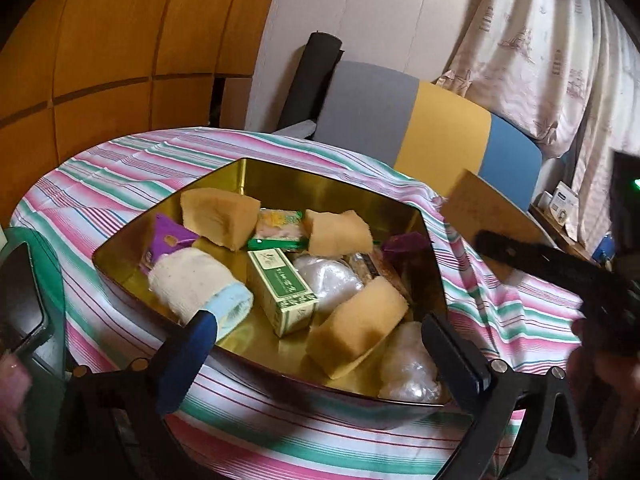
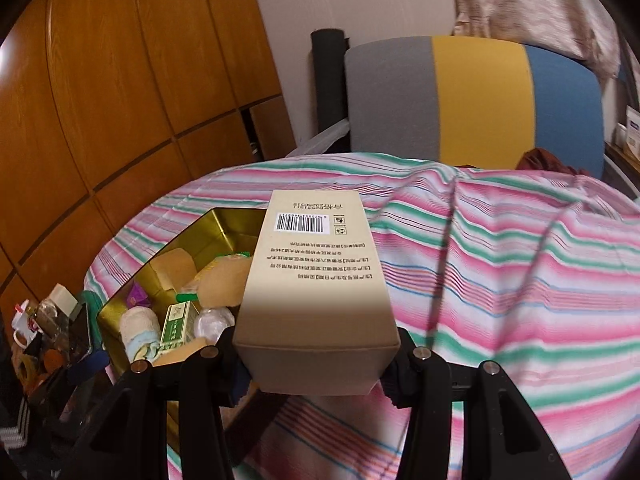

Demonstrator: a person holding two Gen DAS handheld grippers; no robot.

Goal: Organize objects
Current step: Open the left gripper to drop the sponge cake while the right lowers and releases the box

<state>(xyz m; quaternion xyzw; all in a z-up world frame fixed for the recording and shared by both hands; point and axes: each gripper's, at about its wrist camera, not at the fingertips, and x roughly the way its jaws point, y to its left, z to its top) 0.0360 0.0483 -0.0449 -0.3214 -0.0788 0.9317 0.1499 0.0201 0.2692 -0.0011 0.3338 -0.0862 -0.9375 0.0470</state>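
A gold hexagonal tin (image 1: 320, 188) sits on the striped tablecloth and holds several things: yellow sponges (image 1: 356, 332), a green box (image 1: 282, 290), a rolled towel (image 1: 196, 284), purple packets and plastic bags. My left gripper (image 1: 320, 344) is open and empty over the tin's near rim. My right gripper (image 2: 316, 364) is shut on a tan cardboard box (image 2: 316, 280) with a barcode, held above the cloth just right of the tin (image 2: 224, 228). The box (image 1: 488, 208) and the right gripper also show at the right of the left wrist view.
The table has a pink, green and white striped cloth (image 2: 500, 280). A grey, yellow and blue chair (image 2: 472, 100) stands behind it. Wooden panels (image 2: 100, 100) are at the left. Clutter with bottles and a phone (image 2: 52, 328) lies left of the tin.
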